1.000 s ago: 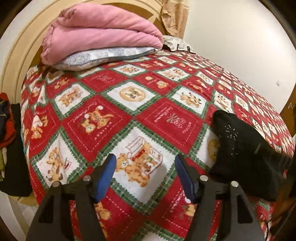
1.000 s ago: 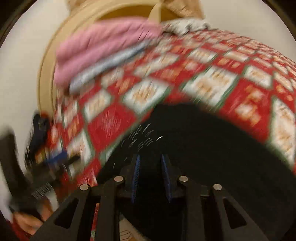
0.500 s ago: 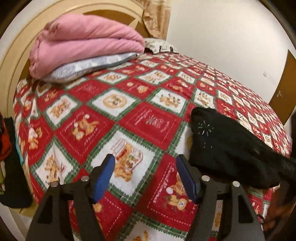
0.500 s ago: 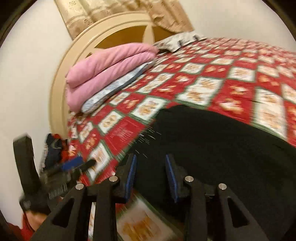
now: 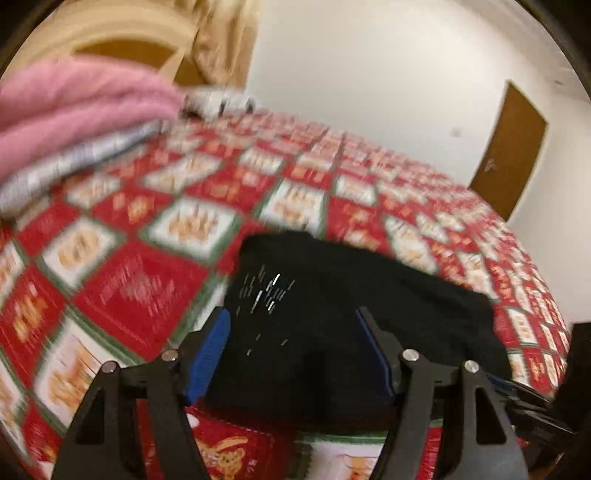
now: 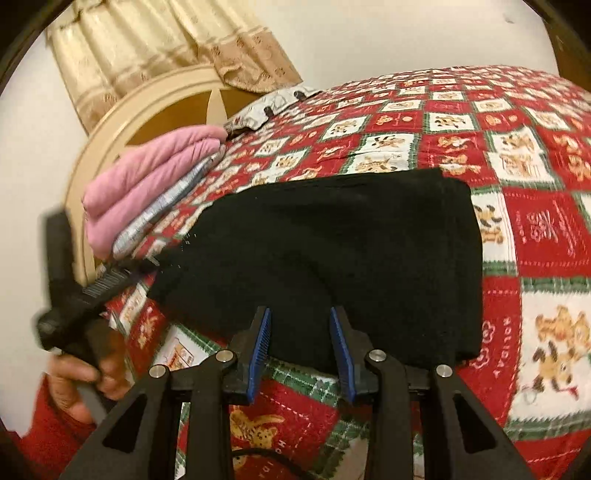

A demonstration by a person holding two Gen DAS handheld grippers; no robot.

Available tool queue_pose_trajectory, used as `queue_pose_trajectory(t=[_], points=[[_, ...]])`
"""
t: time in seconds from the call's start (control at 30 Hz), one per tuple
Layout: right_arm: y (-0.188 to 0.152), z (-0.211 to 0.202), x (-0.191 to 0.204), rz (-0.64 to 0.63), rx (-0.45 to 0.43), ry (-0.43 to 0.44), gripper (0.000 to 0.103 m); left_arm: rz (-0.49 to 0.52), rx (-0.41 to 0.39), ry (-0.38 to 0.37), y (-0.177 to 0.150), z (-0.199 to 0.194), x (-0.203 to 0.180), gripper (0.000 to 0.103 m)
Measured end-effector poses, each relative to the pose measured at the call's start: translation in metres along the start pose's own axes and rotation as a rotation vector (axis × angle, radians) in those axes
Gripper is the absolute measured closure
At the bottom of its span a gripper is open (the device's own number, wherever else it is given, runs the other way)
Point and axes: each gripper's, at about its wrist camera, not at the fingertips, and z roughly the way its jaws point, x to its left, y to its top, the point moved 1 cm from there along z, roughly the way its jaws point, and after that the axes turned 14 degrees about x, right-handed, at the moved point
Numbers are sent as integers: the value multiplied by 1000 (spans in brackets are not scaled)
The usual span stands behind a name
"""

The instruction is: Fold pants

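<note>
In the left wrist view, which is blurred by motion, the left gripper (image 5: 291,354) fills the lower part of the frame with its jaws spread wide, the blue pads (image 5: 208,360) standing to either side of the black pants (image 5: 354,325). The pants lie as a dark folded bundle in the lower centre of the frame, on the bed's red, white and green teddy-bear quilt (image 5: 147,284), and the fabric shows between the jaws; whether the pads touch it cannot be told. A small patch of pale flecks marks the pants at their left end. At the upper left a folded pink blanket (image 5: 74,110) rests on a grey-patterned pillow (image 5: 74,162), with the cream headboard (image 5: 110,33) behind. A brown door (image 5: 508,147) stands in the white wall at the upper right.

In the right wrist view the picture is sharper. The right gripper (image 6: 301,343) sits at the bottom centre, jaws parted with nothing between them, their tips over the near edge of the pants (image 6: 332,258). The pants spread as a flat black rectangle across the middle of the frame on the quilt (image 6: 535,240). At the left edge the left gripper (image 6: 157,263) is seen from the side, held by a hand (image 6: 88,373) in a red sleeve, its tip at the left corner of the pants. The pink blanket (image 6: 147,181) and pillow (image 6: 162,210) lie in the middle left, beneath the headboard (image 6: 122,118) and a beige curtain (image 6: 155,44) at the upper left.
</note>
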Motion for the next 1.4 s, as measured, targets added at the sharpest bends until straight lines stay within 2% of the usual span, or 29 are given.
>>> queue_pose_trajectory(t=[0.07, 0.1, 0.13, 0.17, 0.23, 0.27, 0.3, 0.37, 0.47, 0.57, 0.73, 0.93, 1.07, 1.4], points=[[-3, 3, -1, 21, -11, 21, 68, -33, 61, 76, -7, 16, 11, 30], [-4, 2, -2, 27, -16, 29, 68, -36, 46, 52, -9, 14, 14, 30], [-4, 2, -3, 31, -18, 38, 68, -41, 41, 64, -10, 10, 17, 30], [-3, 3, -4, 37, -18, 50, 68, -40, 45, 111, -11, 7, 18, 28], [-3, 2, -9, 52, -21, 84, 68, -58, 41, 180, -13, 4, 26, 4], [-4, 2, -10, 58, -21, 96, 68, -81, 43, 194, -16, 3, 30, 1], [-5, 0, -11, 63, -20, 103, 68, -123, 47, 158, -19, 0, 39, 0], [-10, -7, -13, 95, -17, 108, 68, -165, 49, 134, -23, -7, 44, 1], [-22, -25, -11, 168, -40, 103, 65, -145, 61, 188, -31, -17, 37, 2], [-34, -43, -3, 162, -94, 39, 40, -75, 28, 262, -39, -25, 21, 2], [-48, -63, 4, 176, -98, -36, 40, 4, 8, 288, -52, -34, -9, 2], [-66, -82, 12, 187, -112, -215, 39, 100, -44, 322, -67, -52, -42, 2], [-79, -91, 23, 186, -105, -308, 35, 132, -77, 341, -79, -67, -54, 2], [-119, -101, 65, 153, -85, -302, 34, 175, -118, 335, -117, -101, -72, 2]])
